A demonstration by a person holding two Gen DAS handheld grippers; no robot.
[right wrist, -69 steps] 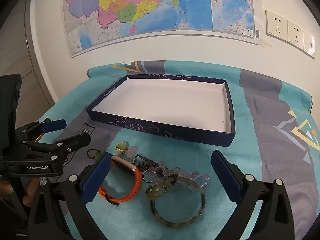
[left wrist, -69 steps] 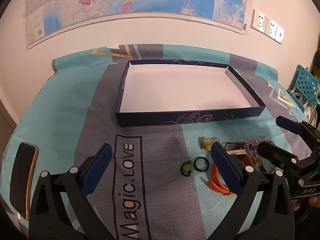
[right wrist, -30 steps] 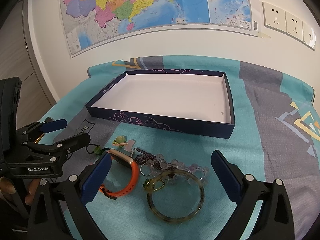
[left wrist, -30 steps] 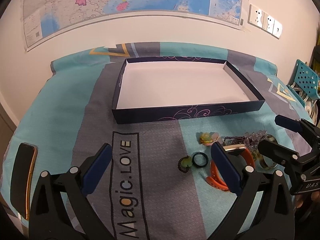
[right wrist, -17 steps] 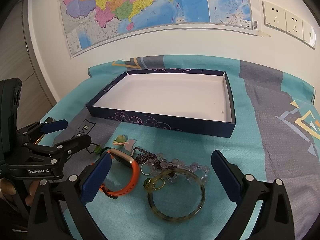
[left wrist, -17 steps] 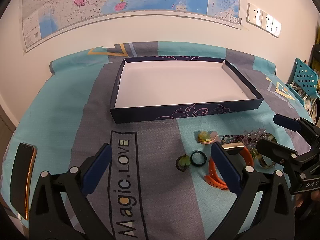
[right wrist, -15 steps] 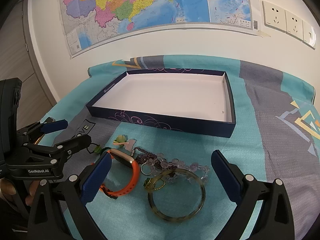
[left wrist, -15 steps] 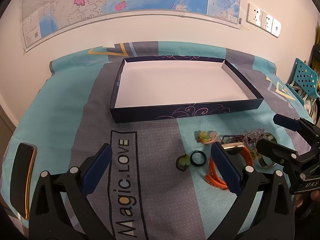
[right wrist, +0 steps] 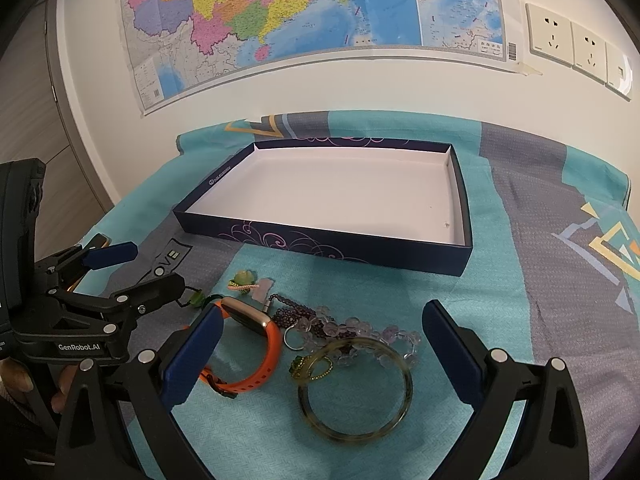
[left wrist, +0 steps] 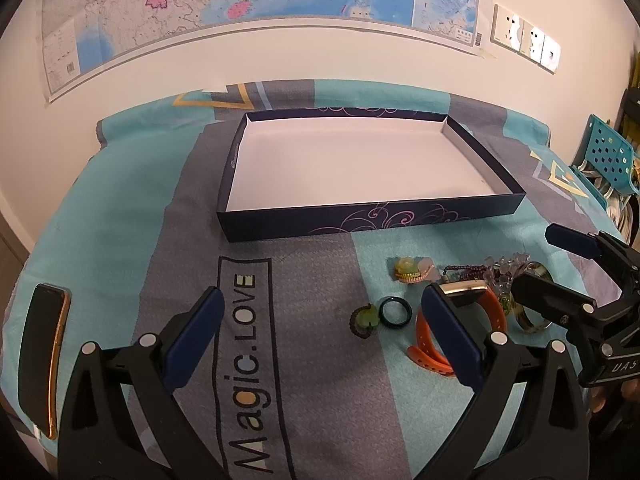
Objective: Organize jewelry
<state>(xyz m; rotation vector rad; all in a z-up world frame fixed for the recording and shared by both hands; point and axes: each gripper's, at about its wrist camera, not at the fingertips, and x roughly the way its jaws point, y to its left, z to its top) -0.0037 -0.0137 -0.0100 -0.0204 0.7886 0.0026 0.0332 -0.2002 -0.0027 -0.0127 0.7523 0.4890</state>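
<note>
A pile of jewelry lies on the cloth in front of an empty dark blue box (right wrist: 460,256) with a white inside (left wrist: 500,208). The pile holds an orange watch band (right wrist: 264,360) (left wrist: 492,312), a green bangle (right wrist: 356,428), a clear bead bracelet (right wrist: 376,334), a dark ring (left wrist: 395,311) and a small green charm (left wrist: 364,318). My right gripper (right wrist: 316,350) is open, low over the bangle and beads. My left gripper (left wrist: 320,328) is open, just left of the pile, and also shows in the right wrist view (right wrist: 136,268).
A phone (left wrist: 40,356) lies at the table's left edge. A cloth printed "Magic.LOVE" (left wrist: 248,340) covers the table. A wall with a map (right wrist: 304,20) and sockets (right wrist: 576,48) stands behind. A blue perforated chair (left wrist: 608,156) is at the right.
Both grippers have drawn back slightly from the box and stayed open. The jewelry has not moved.
</note>
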